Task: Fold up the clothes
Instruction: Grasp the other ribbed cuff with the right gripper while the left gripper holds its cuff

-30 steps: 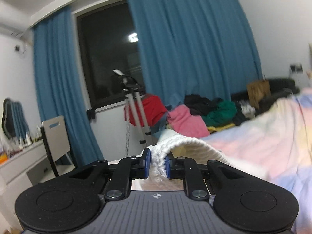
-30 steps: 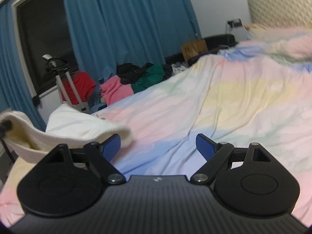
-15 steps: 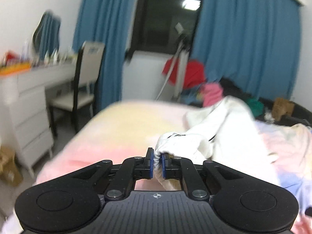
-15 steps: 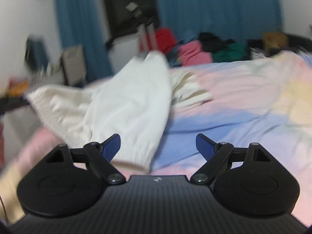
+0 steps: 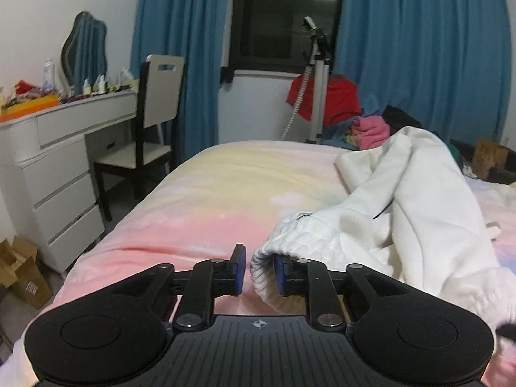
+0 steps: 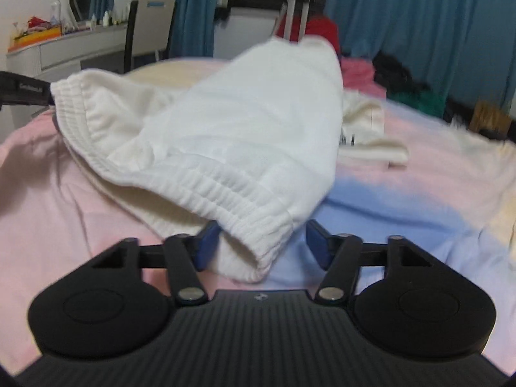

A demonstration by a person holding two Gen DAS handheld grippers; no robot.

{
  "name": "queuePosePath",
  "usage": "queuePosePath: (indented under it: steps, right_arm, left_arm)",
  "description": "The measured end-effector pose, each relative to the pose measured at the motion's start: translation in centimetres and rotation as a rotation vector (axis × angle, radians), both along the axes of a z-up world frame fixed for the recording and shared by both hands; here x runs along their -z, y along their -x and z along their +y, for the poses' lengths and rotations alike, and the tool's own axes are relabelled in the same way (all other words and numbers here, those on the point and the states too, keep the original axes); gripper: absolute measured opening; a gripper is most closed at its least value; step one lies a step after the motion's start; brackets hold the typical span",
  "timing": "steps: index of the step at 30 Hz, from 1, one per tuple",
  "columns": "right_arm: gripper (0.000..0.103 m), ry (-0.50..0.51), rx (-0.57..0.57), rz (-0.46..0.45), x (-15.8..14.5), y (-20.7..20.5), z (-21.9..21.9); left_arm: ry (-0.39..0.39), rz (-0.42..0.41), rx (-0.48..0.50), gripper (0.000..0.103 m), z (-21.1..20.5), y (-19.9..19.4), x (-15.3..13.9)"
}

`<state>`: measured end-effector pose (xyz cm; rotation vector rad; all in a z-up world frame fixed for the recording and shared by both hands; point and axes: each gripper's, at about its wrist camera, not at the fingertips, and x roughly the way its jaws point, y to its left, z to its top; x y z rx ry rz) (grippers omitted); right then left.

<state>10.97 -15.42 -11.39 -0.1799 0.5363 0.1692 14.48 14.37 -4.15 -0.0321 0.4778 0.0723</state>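
Note:
A white garment with a ribbed elastic band (image 5: 403, 206) lies bunched on the pastel bed (image 5: 225, 187). My left gripper (image 5: 259, 269) is open; one end of the band (image 5: 262, 269) sits loose between its jaws, against the right pad. In the right wrist view the garment (image 6: 245, 129) stretches from the left gripper's finger (image 6: 24, 92) at the far left down to my right gripper (image 6: 261, 245). My right gripper is open, and the band's other corner (image 6: 254, 254) lies between its jaws without being pinched.
A white dresser (image 5: 61, 167) and a chair (image 5: 151, 122) stand left of the bed. A tripod (image 5: 317, 80), blue curtains and a heap of coloured clothes (image 5: 361, 125) are past the foot of the bed. A cardboard box (image 5: 19, 274) sits on the floor.
My left gripper has opened and let go of the waistband. My right gripper has moved in so the band's other corner lies between its jaws, which have narrowed.

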Motion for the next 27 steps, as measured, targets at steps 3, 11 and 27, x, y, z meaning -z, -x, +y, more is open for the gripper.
queuePosePath:
  steps: [3, 11, 27]
  right_arm:
    - [0.028, 0.032, 0.039, -0.06, -0.9, 0.5, -0.1]
    - [0.01, -0.091, 0.167, -0.224, -5.1, 3.6, -3.0]
    - [0.01, -0.284, 0.332, -0.082, -5.9, 6.0, -8.8]
  left_arm:
    - [-0.046, -0.002, 0.029, 0.035, -0.8, 0.2, 0.3]
    - [-0.222, 0.064, 0.195, 0.049, -3.7, 0.9, 1.6]
    - [-0.777, -0.055, 0.437, 0.077, -14.0, 6.0, 5.9]
